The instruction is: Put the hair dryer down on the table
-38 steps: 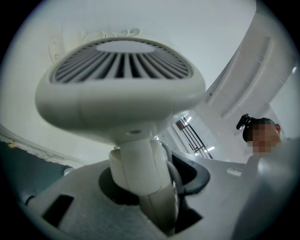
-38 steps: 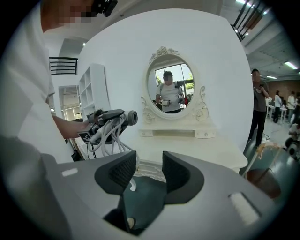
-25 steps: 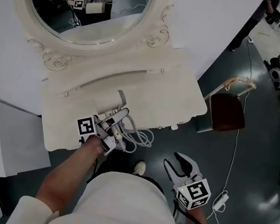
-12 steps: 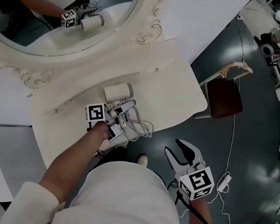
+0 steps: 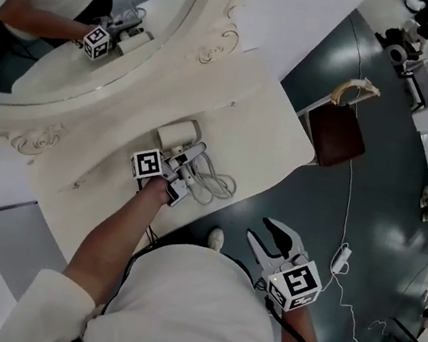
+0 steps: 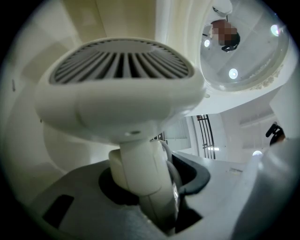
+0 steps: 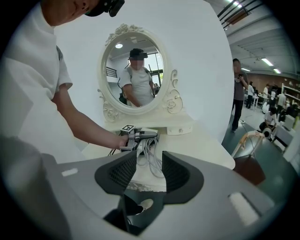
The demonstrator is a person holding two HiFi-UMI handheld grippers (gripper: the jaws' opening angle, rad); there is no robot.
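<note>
While I look along the left gripper (image 6: 151,185), its two fingers are clamped on the pale handle of the hair dryer (image 6: 121,92), one to each side of it. The dryer's broad head, with its slotted grille, stands just beyond the fingertips and fills most of that view. From the head view, the left gripper (image 5: 187,158) reaches over the white dressing table (image 5: 275,128), and the hair dryer (image 5: 178,134) sits past its fingertips, low over the tabletop. I cannot tell whether the head touches the surface. The grey cord (image 5: 216,184) lies in loose loops on the table just beside those fingers, on the side toward the right gripper (image 5: 263,230).

The right gripper (image 7: 150,171) has its fingers (image 7: 123,171) apart with nothing between them. It hangs off the table's near edge, above the dark floor (image 5: 374,194) and well apart from the dryer. Through the gap between its fingers I see the table edge and, farther off, the cord (image 7: 151,154) and the left gripper (image 7: 140,133) with the dryer. Beyond the left fingertips the oval mirror (image 7: 136,72) rises at the back of the table. A brown chair (image 5: 337,135) stands on the floor, well out from the right fingers.
</note>
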